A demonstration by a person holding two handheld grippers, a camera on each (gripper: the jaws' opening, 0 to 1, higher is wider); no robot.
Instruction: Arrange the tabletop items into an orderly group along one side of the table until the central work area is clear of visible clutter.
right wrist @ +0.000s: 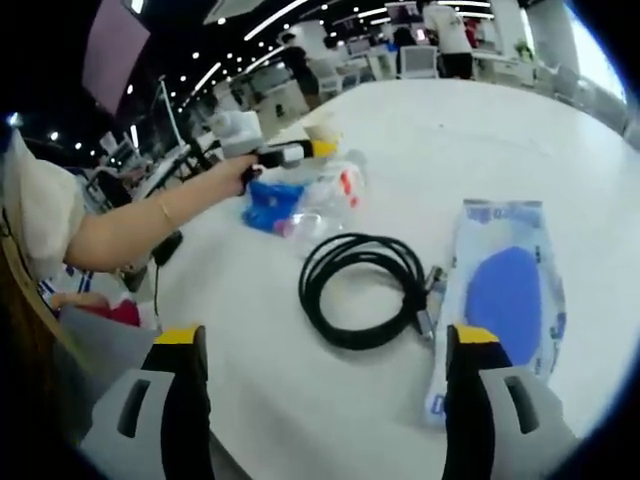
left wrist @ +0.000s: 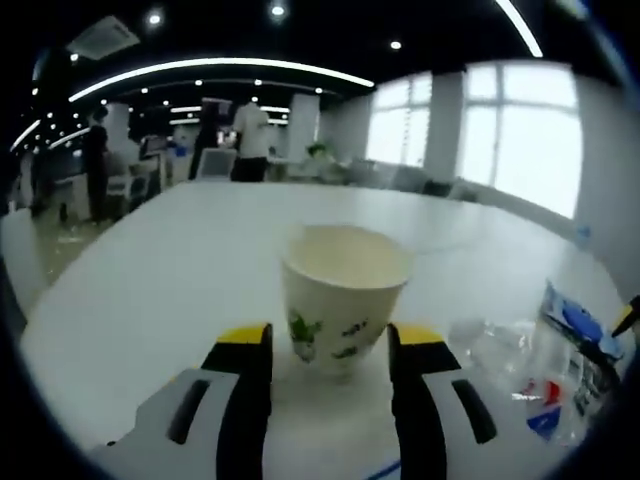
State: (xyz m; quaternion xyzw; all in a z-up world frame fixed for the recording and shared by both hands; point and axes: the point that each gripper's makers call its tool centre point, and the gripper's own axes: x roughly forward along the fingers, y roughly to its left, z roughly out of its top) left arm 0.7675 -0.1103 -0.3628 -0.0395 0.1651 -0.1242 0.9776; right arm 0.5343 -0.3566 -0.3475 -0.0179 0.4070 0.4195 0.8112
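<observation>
1. Paper cup [left wrist: 345, 295] stands upright on the white bench [left wrist: 180, 270], cream-coloured with a green leaf print low on its wall. It is the landmark for these notes.
2. Left gripper [left wrist: 329, 350] has its yellow-tipped jaws spread, one on each side of the cup's base; a small gap shows on both sides, so no contact.
3. Just right of the cup in the left gripper view lies a crumpled clear plastic wrapper [left wrist: 500, 355] with red and blue print. Beyond it, further from the cup, is a blue-and-white packet [left wrist: 578, 335], partly cut by the view's edge.
4. In the right gripper view the cup [right wrist: 322, 128] sits far up the bench, with the left gripper [right wrist: 290, 152] held in the person's hand [right wrist: 235, 172] reaching toward it. The blue-and-clear wrappers [right wrist: 300, 200] lie just on the near side of the cup.
5. Nearer still, well apart from the cup, a coiled black cable [right wrist: 362, 290] lies flat on the bench, its metal plug ends toward the right.
6. Beside the coil, touching or nearly so, is a flat clear pouch with a blue insert [right wrist: 510, 300].
7. Right gripper [right wrist: 328, 375] is wide open, jaws empty, hanging over the bench short of the cable.
8. People stand in the background far beyond the cup.
</observation>
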